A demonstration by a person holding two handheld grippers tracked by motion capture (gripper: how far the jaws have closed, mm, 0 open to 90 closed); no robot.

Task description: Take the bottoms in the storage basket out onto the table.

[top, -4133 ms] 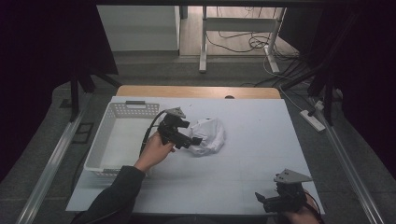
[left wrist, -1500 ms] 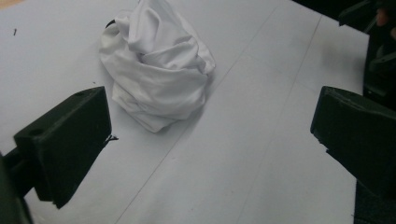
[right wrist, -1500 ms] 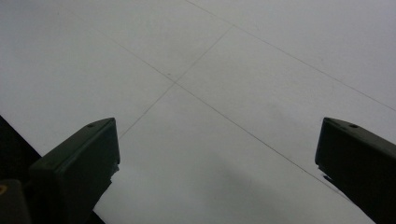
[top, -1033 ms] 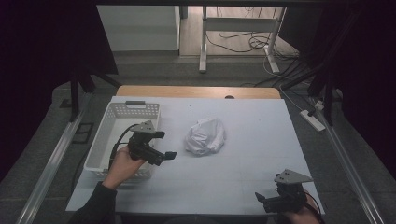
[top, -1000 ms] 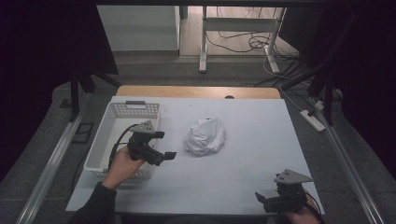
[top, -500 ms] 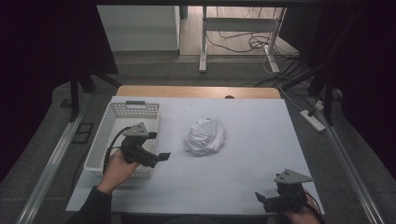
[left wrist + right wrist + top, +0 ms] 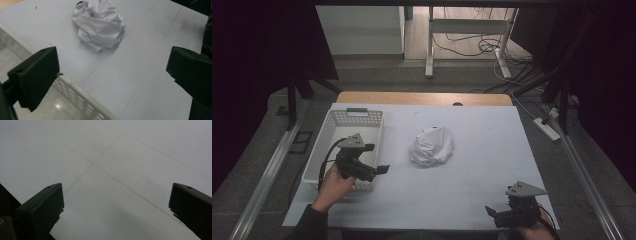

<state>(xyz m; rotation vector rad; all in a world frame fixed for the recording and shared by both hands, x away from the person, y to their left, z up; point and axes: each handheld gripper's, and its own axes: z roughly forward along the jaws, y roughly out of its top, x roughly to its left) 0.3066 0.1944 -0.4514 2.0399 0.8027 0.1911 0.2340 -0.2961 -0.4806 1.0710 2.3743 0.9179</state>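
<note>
A crumpled white cloth [image 7: 431, 146] lies in a loose heap near the middle of the white counter [image 7: 482, 130], slightly toward the far side, touching neither tool. To its left, a white perforated basket [image 7: 328, 141] sits along the counter's left edge, with a grey handle on its far rim.

The left tongs [image 7: 373, 158], held in the person's left hand [image 7: 333, 182], hover over the basket's near right corner with their jaws spread wide and nothing between them. A black cable [image 7: 328, 157] loops from them over the basket. In the left gripper view, one black jaw sits above the basket's perforated wall [image 7: 82, 100] and the other over bare counter, and the cloth [image 7: 98, 23] lies farther off between the two, well apart from both.

The right tongs [image 7: 497, 213] rest at the near right corner of the counter, well apart from the cloth, with their grey three-cornered plate [image 7: 525, 189] on top. In the right gripper view their jaws stand wide apart and empty over bare white counter [image 7: 120, 165] crossed by thin seam lines.
</note>
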